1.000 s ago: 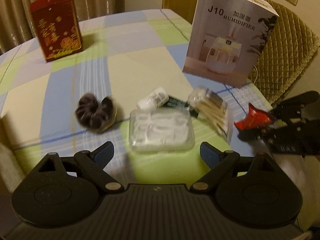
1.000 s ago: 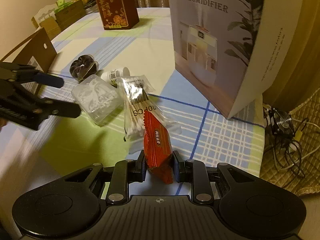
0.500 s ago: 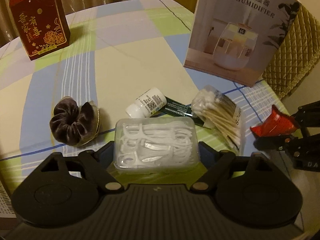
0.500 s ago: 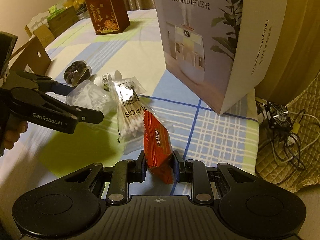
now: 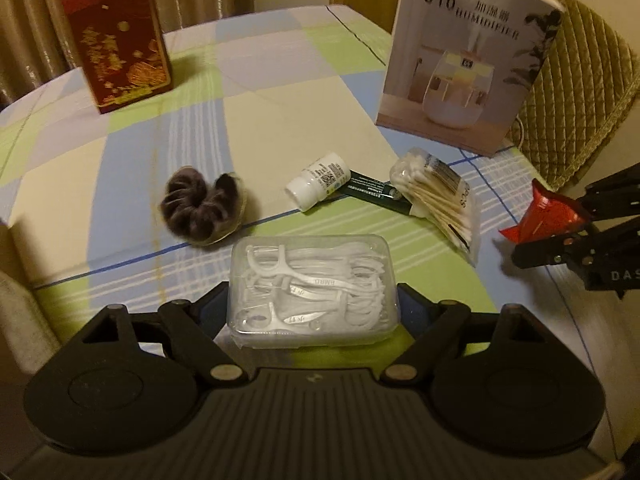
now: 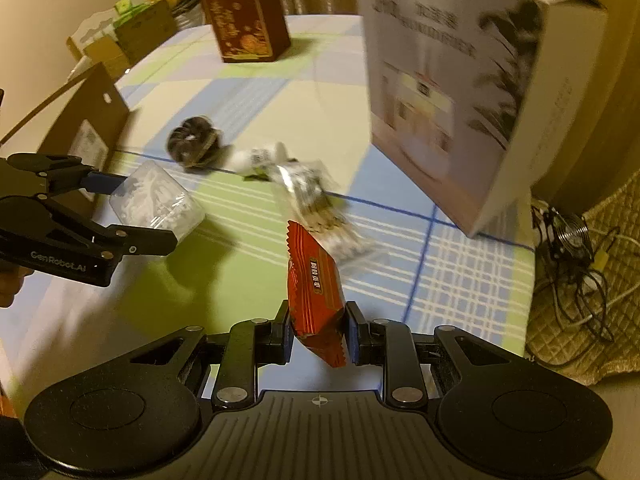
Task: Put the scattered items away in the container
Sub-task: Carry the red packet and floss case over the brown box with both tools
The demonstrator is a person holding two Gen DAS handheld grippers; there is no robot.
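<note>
My left gripper (image 5: 314,306) is shut on a clear plastic box of floss picks (image 5: 312,288) and holds it off the table; the box also shows in the right wrist view (image 6: 156,204). My right gripper (image 6: 318,326) is shut on a red snack packet (image 6: 314,280), seen at the right in the left wrist view (image 5: 546,216). On the checked tablecloth lie a dark scrunchie (image 5: 202,210), a small white bottle (image 5: 318,186), a dark green sachet (image 5: 372,192) and a bag of cotton swabs (image 5: 436,198). A brown cardboard box (image 6: 86,128) stands at the table's left edge.
A tall white humidifier box (image 5: 468,60) stands at the back right. A red gift box (image 5: 120,40) stands at the back left. A quilted chair back (image 5: 580,100) is behind the table's right edge. Cables and a fan (image 6: 568,236) lie on the floor.
My left gripper moved forward around the floss pick box, closed on it and lifted it. My right gripper has swung left with the red packet still in it.
</note>
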